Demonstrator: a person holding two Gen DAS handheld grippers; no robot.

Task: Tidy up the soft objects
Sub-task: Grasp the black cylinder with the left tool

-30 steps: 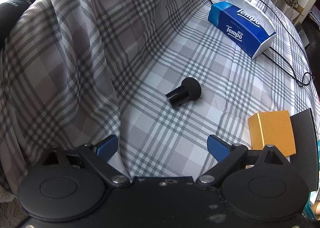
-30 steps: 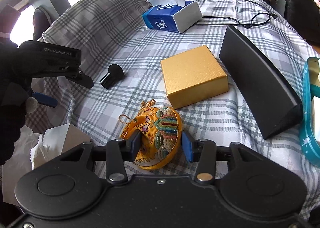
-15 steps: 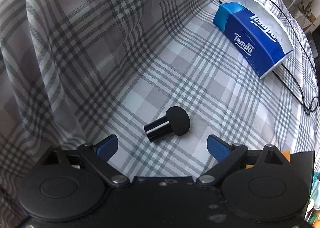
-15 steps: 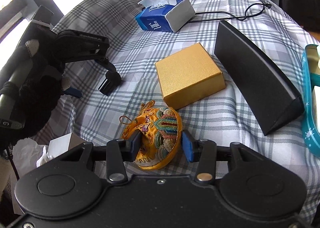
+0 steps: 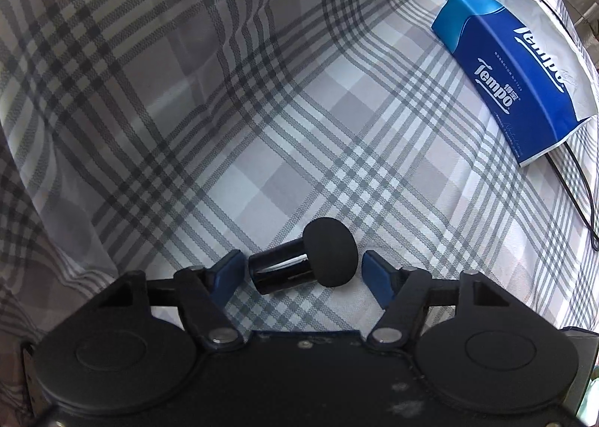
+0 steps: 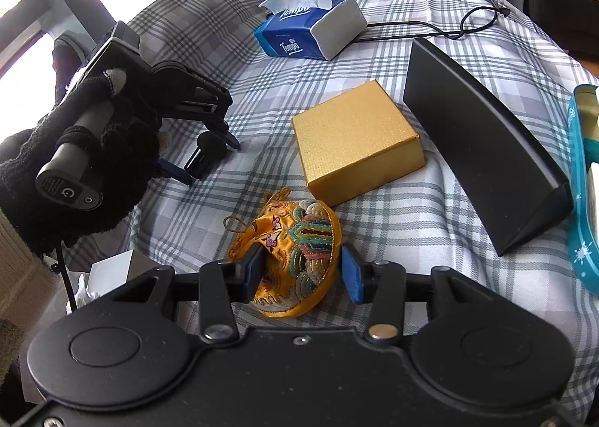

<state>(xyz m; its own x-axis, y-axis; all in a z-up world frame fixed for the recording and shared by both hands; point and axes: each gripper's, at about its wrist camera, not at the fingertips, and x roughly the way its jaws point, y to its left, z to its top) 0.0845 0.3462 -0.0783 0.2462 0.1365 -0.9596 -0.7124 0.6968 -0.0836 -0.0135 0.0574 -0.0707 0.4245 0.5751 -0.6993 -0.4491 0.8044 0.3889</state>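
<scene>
Two sets of blue-padded tongs over a table draped in grey-and-white plaid cloth [image 5: 337, 120]. Left tongs [image 5: 303, 270] closing around a small black cylinder with a rounded matte foam cap [image 5: 310, 262] lying on its side, pads just beside each end (not yet pressing). Right tongs [image 6: 299, 271] clamped on a soft yellow embroidered satin pouch [image 6: 295, 251], near a textured gold cardboard box [image 6: 355, 142]. Further back, a blue tissue pack [image 6: 307, 30].
</scene>
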